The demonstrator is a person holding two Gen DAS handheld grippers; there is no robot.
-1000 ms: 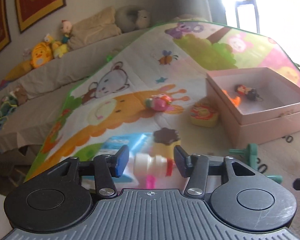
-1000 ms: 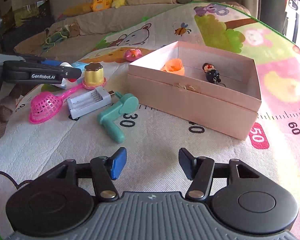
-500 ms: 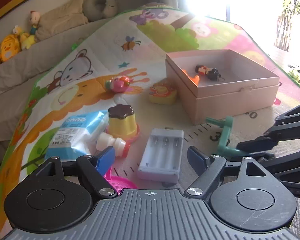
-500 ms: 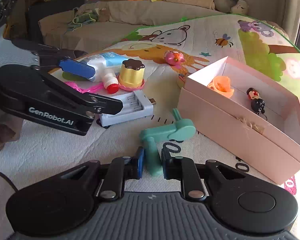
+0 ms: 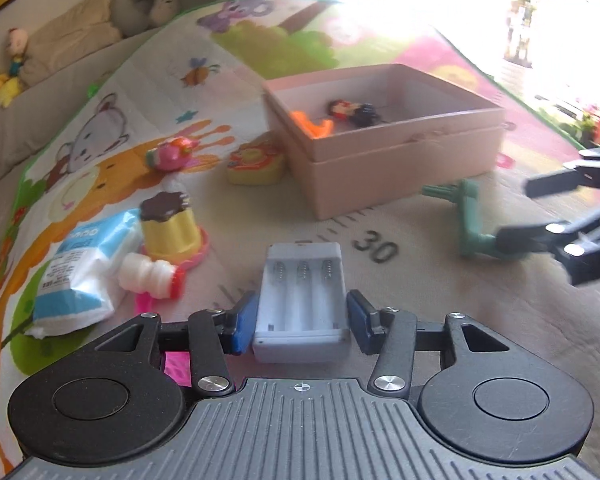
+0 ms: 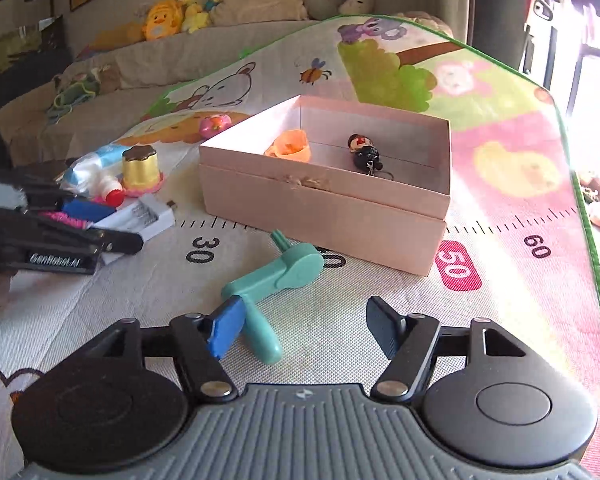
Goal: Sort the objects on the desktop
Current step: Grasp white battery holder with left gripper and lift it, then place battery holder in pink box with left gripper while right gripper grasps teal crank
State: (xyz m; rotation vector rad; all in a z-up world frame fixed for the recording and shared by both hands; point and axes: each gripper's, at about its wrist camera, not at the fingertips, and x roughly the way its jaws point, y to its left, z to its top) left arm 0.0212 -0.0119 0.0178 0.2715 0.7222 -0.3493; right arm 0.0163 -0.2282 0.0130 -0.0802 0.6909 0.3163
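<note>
Play mat (image 6: 340, 320) marked 30, 50, 60, left gripper (image 5: 302, 326) fingers flanking battery case (image 5: 302, 304) (contact unclear), right gripper (image 6: 306, 330) wide.

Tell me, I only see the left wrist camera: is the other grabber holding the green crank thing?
Observer: No. In the right wrist view the right gripper is wide open. The green crank has its handle beside one pad, not clamped.
Operator: What's the orange thing in the box?
Observer: A small orange cup, in a corner of the pink box, near the little doll.
Operator: What's on the mat past the box?
Observer: The printed ruler goes on to a pink 50.
</note>
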